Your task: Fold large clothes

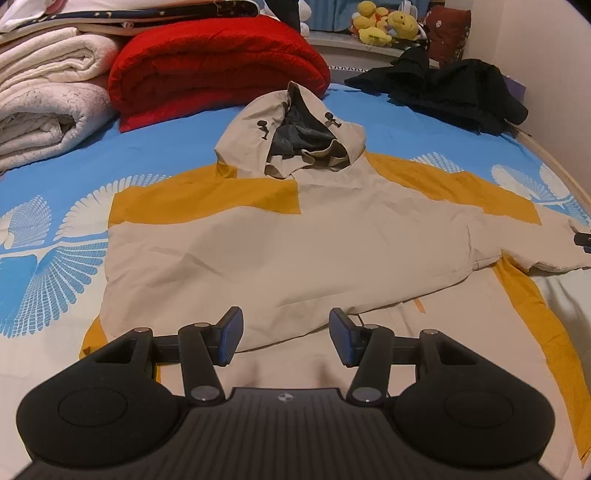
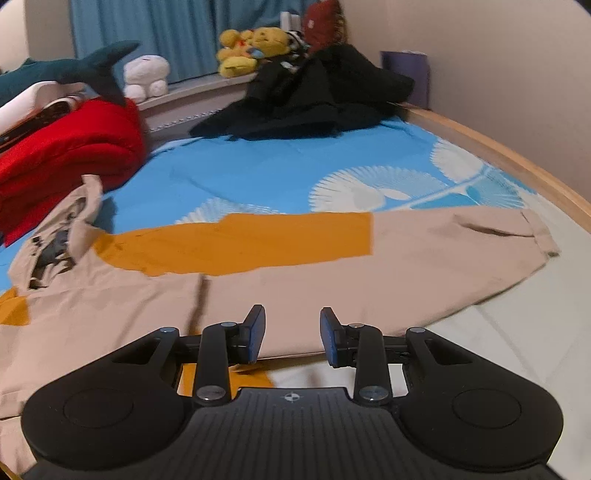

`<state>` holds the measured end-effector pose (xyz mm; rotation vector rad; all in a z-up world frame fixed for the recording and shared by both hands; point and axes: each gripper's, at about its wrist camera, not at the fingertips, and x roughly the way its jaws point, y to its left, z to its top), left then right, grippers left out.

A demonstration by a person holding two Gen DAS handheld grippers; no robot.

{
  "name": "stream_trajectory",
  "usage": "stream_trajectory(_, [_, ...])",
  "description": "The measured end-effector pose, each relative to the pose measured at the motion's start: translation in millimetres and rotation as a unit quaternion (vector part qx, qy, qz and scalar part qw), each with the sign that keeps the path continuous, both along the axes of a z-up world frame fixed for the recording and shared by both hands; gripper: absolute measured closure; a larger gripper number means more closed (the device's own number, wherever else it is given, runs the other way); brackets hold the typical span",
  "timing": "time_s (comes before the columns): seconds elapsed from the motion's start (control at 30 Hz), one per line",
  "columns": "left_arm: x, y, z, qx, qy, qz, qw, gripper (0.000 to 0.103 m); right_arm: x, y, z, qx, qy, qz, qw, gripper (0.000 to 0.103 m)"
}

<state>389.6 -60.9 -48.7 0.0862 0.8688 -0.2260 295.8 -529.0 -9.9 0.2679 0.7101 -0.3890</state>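
A beige and mustard hooded jacket [image 1: 295,240] lies spread flat on the blue patterned bed sheet [image 1: 406,129]. Its hood [image 1: 243,147] points away from me. A beige upper layer lies across the body, its lower edge running diagonally. My left gripper [image 1: 286,336] hovers over the jacket's lower part, open, with nothing between the pads. In the right wrist view the jacket's sleeve [image 2: 443,251] stretches out to the right, its cuff near the bed's edge. My right gripper [image 2: 293,334] hangs above the sleeve's near edge, open and empty.
A folded red blanket [image 1: 214,62] and rolled white blankets [image 1: 48,92] sit at the far left. A black garment [image 1: 450,88] lies crumpled at the far right. Plush toys [image 1: 388,26] line a ledge behind. The wooden bed rail [image 2: 517,162] and wall border the right side.
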Motion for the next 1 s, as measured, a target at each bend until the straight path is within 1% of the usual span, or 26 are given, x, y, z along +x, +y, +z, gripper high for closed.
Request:
stream_trajectory(0.13, [3.7,1.0,-2.1,0.001,0.004,-0.006,1.0000,0.046,-5.6,-44.6,-6.0,0.025,-0.021,-0.026,0.999,0.069])
stream_trajectory(0.23, [7.0,4.5,-1.6,-0.002,0.004,-0.001,1.0000,0.046,-13.6,-87.4,-10.1,0.033,-0.051,-0.058,0.996,0.069])
stream_trajectory(0.27, [7.3,5.5,-1.9,-0.003,0.004,0.000,1.0000,0.046,-15.4,-102.1,-12.6,0.034,-0.053,-0.074,0.995,0.069])
stream_trajectory(0.33, [9.4,7.6,-3.1,-0.003,0.008,0.002,1.0000,0.046,-17.5,-126.7,-18.4,0.037,-0.042,-0.109,0.992,0.069])
stream_trajectory(0.4, [10.5,8.0,-4.8,-0.002,0.010,0.002,0.9999,0.046,-18.8,-143.5,-24.2,0.034,-0.034,-0.127,0.991,0.069])
stream_trajectory(0.5, [11.8,7.3,-7.8,0.000,0.015,0.001,0.9999,0.045,-19.4,-157.3,-31.0,0.020,-0.020,-0.143,0.989,0.069])
stream_trajectory(0.73, [12.5,2.7,-12.2,0.001,0.018,-0.005,0.9998,0.044,-23.4,-175.6,-47.9,0.029,-0.003,-0.157,0.987,0.069])
stream_trajectory(0.77, [12.5,2.0,-13.2,0.002,0.019,-0.005,0.9998,0.044,-23.9,-178.7,-50.7,0.034,-0.002,-0.158,0.987,0.069])
stream_trajectory(0.8, [12.6,1.3,-14.1,0.003,0.019,-0.006,0.9998,0.044,-24.8,-183.1,-53.5,0.042,-0.004,-0.160,0.986,0.066])
stream_trajectory(0.83, [12.9,1.2,-14.9,0.004,0.019,-0.007,0.9998,0.044,-26.7,-188.6,-57.0,0.055,-0.007,-0.165,0.985,0.061])
stream_trajectory(0.87, [13.1,1.0,-15.2,0.005,0.019,-0.007,0.9998,0.044,-29.8,-194.6,-60.3,0.072,-0.014,-0.173,0.982,0.059])
stream_trajectory(0.93, [14.2,1.6,-15.2,0.004,0.019,-0.005,0.9998,0.044,-40.4,-208.1,-68.7,0.119,-0.042,-0.192,0.973,0.058])
stream_trajectory(1.0, [15.3,3.1,-15.4,0.004,0.019,-0.003,0.9998,0.044,-49.9,-220.3,-77.9,0.161,-0.062,-0.213,0.962,0.058])
